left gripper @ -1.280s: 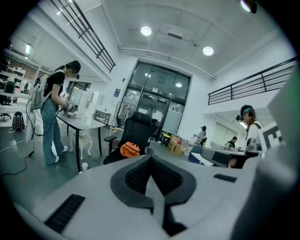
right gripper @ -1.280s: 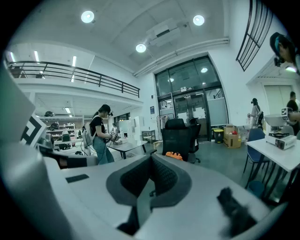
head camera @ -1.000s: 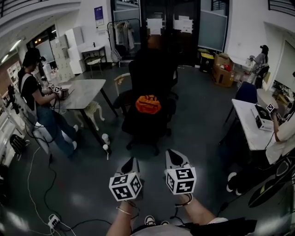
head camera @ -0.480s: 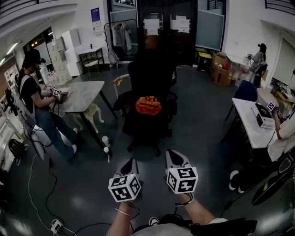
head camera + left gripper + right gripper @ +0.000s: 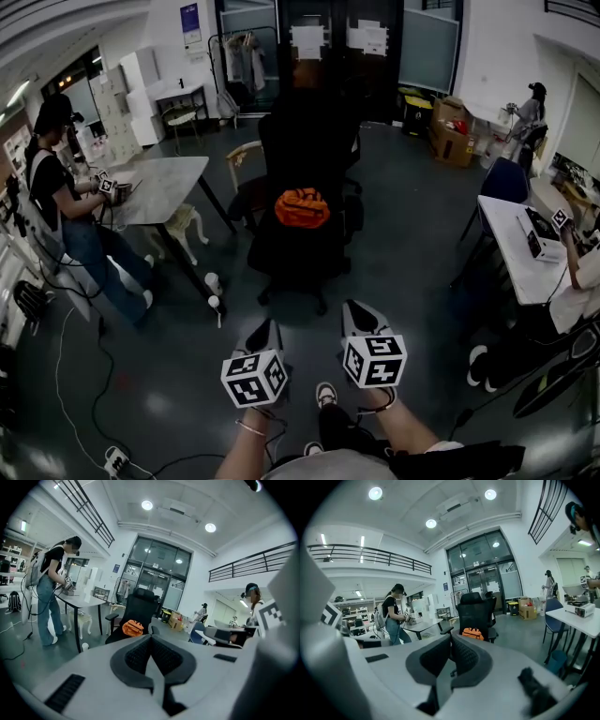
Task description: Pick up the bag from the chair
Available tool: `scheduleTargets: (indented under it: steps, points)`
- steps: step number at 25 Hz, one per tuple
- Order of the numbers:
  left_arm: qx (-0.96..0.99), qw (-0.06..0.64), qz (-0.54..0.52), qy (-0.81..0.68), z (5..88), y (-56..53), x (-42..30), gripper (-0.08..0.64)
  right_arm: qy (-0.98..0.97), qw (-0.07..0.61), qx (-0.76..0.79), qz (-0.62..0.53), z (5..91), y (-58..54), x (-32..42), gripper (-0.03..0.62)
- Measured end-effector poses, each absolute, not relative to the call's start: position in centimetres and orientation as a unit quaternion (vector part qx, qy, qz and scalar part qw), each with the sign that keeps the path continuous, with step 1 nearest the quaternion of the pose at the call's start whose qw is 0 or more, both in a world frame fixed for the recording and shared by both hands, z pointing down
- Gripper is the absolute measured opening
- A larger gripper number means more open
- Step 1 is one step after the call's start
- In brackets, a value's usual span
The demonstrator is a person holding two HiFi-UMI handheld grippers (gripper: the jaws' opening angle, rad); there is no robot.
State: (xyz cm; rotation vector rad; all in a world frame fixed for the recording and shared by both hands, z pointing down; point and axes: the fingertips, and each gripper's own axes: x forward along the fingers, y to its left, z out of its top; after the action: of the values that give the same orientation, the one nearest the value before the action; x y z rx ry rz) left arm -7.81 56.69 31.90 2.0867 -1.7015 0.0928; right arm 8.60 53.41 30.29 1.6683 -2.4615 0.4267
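Observation:
An orange bag [image 5: 302,207] lies on the seat of a black office chair [image 5: 298,248] in the middle of the room; it also shows as the orange bag [image 5: 133,628] in the left gripper view and the orange bag [image 5: 472,633] in the right gripper view. My left gripper [image 5: 268,330] and right gripper [image 5: 359,315] hang side by side in front of the chair, well short of it, both pointing at it. Both are shut with nothing between the pads. The left gripper [image 5: 151,638] and right gripper [image 5: 451,637] show their jaws pressed together.
A grey table [image 5: 169,185] stands left of the chair, with a person [image 5: 67,211] working at it. A white desk [image 5: 511,246] and a seated person are at the right. Cables and a power strip [image 5: 114,459] lie on the dark floor at the left.
Both grippers and the head have moved forward, toward the chair; the chair and bag sit slightly nearer. A shoe now shows below between the grippers. Both stay shut.

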Motion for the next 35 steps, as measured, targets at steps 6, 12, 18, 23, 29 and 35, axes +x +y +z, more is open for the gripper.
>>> scheduleTargets:
  steps: [6,12,18,23,29,35]
  points:
    - [0.753,0.222,0.038,-0.619,32.5,51.6,-7.9,0.012,-0.818,0.065,0.554,0.141,30.2,47.6,8.9,0.034]
    - [0.750,0.221,0.039,-0.623,32.5,45.4,-7.9,0.012,-0.826,0.066,0.538,0.154,30.5,41.2,8.1,0.034]
    - [0.739,0.233,0.042,-0.630,33.5,39.9,-7.9,0.012,-0.833,0.072,0.525,0.157,30.8,35.4,8.1,0.034]
    - [0.731,0.238,0.049,-0.637,33.8,35.5,-8.0,0.012,-0.834,0.078,0.522,0.159,31.0,31.0,8.6,0.034]
    - [0.728,0.229,0.041,-0.645,33.0,30.3,-8.1,0.012,-0.837,0.071,0.520,0.156,30.3,25.7,9.0,0.034]
    - [0.721,0.224,0.042,-0.654,33.0,26.7,-8.1,0.012,-0.844,0.064,0.511,0.153,29.9,21.7,9.0,0.032]
